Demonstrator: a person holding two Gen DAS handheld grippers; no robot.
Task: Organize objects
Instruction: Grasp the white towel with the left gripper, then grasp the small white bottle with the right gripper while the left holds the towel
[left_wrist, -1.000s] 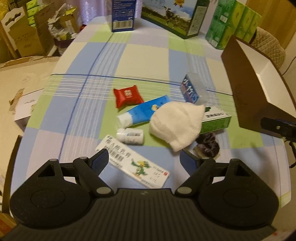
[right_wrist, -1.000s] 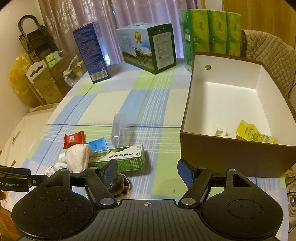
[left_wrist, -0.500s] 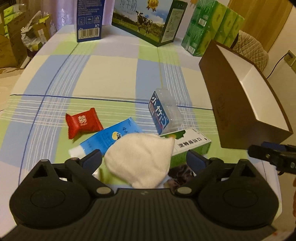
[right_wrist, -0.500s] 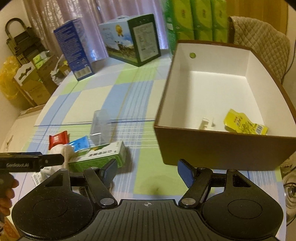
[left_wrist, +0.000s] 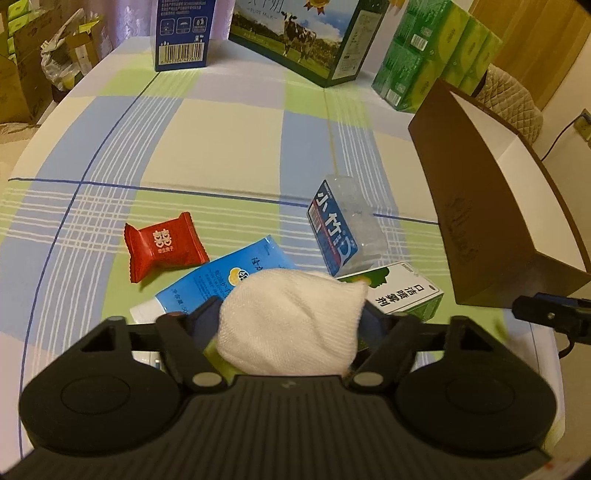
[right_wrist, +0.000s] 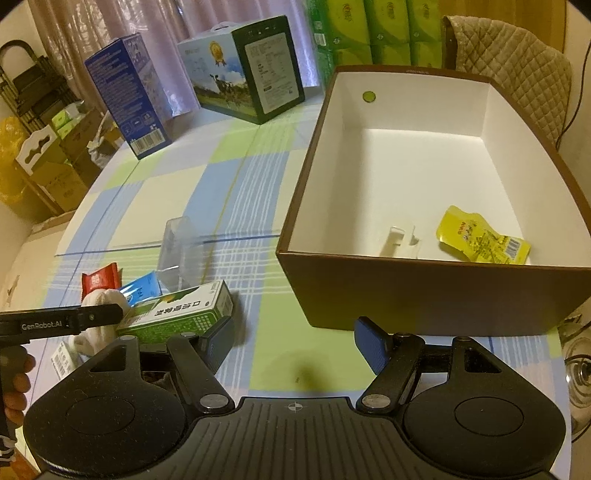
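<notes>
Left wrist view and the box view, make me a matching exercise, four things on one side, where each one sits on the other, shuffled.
Things:
1. white cloth
2. yellow packet
3. red candy wrapper
4. blue carton

Places:
A. inside the brown box
B. standing at the table's far end
C. between the left gripper jaws
D. flat on the tablecloth, left of the blue tube

Pairs: 1-C, 2-A, 3-D, 4-B
</notes>
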